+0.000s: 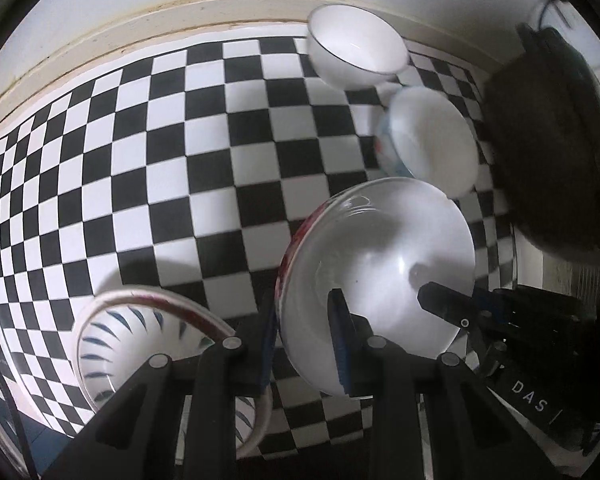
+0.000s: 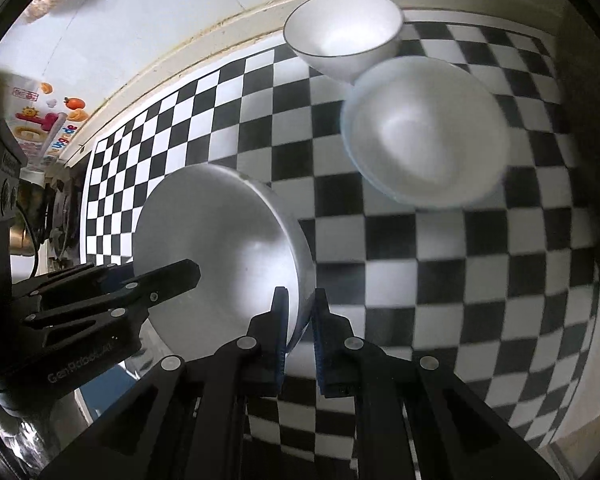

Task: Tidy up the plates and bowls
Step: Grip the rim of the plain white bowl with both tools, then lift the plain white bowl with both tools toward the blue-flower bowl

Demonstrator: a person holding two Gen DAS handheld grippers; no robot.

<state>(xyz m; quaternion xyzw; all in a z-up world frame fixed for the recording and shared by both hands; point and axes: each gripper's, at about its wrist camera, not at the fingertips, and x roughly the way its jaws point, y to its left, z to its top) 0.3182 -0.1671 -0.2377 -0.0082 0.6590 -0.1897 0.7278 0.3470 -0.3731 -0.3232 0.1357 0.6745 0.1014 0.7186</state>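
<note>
A white bowl [image 1: 376,276] hangs tilted above the checkered mat [image 1: 140,160], held at its rim from two sides. The left gripper [image 1: 304,344] is clamped on the near edge of the rim, one blue-padded finger inside the bowl and one outside against its red-marked wall. The right gripper [image 2: 300,340] is clamped on the opposite edge in the same way, its two fingers close together with only the thin rim between them. In the right wrist view this bowl [image 2: 220,264] shows its plain white inside, with the left gripper reaching in from the left.

Beyond the held bowl, toward the wall, a second white bowl [image 2: 424,136] appears blurred, so whether it rests flat on the mat is hard to say. Farther still, at the mat's back edge, stands a white bowl with a thin dark rim [image 2: 344,36], just beside the blurred one. To the left of the held bowl, near the mat's front edge, sits a bowl with blue leaf strokes [image 1: 140,344] and a reddish rim. To its right, a dark round pot [image 1: 548,140] stands off the mat.
</note>
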